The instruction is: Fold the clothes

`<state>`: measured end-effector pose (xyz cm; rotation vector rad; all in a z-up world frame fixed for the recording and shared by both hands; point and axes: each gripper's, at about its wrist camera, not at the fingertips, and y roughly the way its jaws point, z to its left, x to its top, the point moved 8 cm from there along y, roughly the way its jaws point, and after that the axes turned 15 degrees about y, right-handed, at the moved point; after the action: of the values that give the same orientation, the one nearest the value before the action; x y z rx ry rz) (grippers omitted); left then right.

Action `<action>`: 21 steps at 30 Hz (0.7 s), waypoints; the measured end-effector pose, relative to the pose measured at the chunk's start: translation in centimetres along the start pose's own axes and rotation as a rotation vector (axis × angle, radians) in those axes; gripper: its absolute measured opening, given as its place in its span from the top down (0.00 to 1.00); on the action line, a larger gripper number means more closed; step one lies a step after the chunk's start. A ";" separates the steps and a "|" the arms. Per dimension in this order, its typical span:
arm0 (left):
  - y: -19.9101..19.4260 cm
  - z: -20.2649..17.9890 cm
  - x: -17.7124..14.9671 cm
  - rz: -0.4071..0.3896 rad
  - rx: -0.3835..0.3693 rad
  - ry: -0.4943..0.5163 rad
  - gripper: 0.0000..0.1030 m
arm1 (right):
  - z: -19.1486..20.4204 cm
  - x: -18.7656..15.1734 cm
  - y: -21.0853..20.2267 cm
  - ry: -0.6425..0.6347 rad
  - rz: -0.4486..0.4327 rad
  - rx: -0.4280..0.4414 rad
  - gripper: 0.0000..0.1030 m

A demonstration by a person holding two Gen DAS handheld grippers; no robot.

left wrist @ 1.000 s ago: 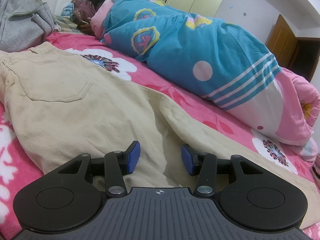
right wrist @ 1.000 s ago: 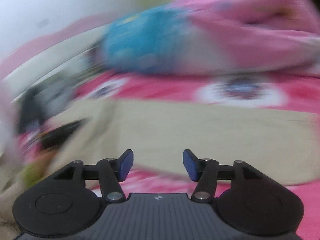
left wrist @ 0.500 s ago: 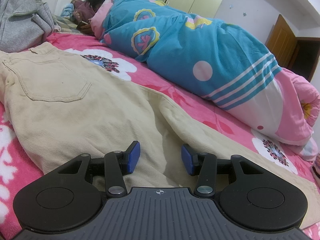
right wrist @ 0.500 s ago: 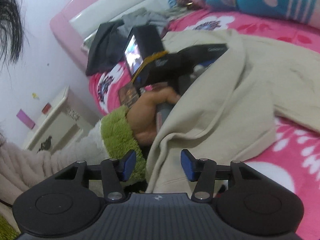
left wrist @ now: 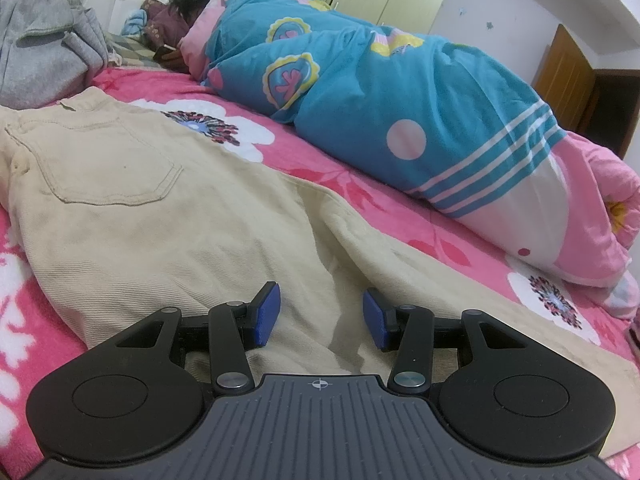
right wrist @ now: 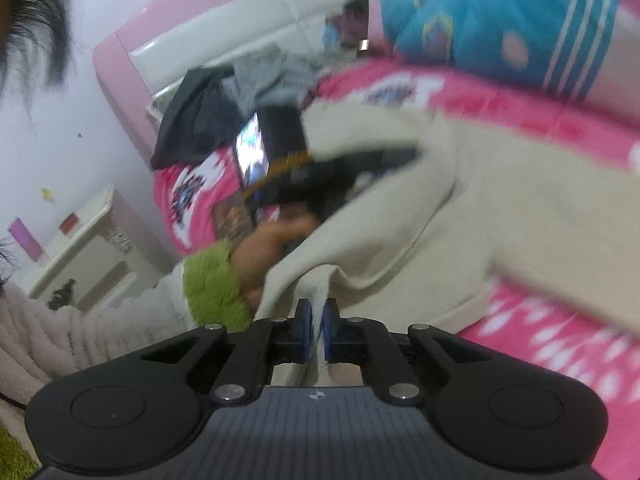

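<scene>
One pair of beige trousers (left wrist: 168,216) lies spread on the bed (left wrist: 400,220), back pocket up, over a pink flowered sheet. Left tongs (left wrist: 319,312): jaws parted, two blue pads clear of each other, trouser cloth lying beneath the gap; nothing pinched. Right tongs (right wrist: 316,322): jaws closed on one raised fold of the trousers' edge, cloth pulled up in a ridge between the two blue pads. In the right wrist view, the left hand (right wrist: 268,244) with its green fuzzy cuff (right wrist: 212,284) holds the other tool, partly draped by beige cloth. One grey garment (left wrist: 44,44) is heaped near the headboard, a darker one beside it in the right view. One blue-and-pink quilt (left wrist: 380,108) covers a person lying along the far side of the bed. Right view is blurred.
</scene>
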<state>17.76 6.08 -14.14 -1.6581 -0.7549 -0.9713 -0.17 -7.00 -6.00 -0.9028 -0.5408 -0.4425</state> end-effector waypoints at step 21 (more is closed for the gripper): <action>0.1 -0.1 0.0 0.006 0.006 0.007 0.55 | -18.4 12.0 -3.1 -0.401 -0.080 -0.700 0.97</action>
<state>17.82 5.96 -14.12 -1.6502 -0.7469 -0.9697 12.04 -25.53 -6.06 -1.6669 -0.8087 -0.5373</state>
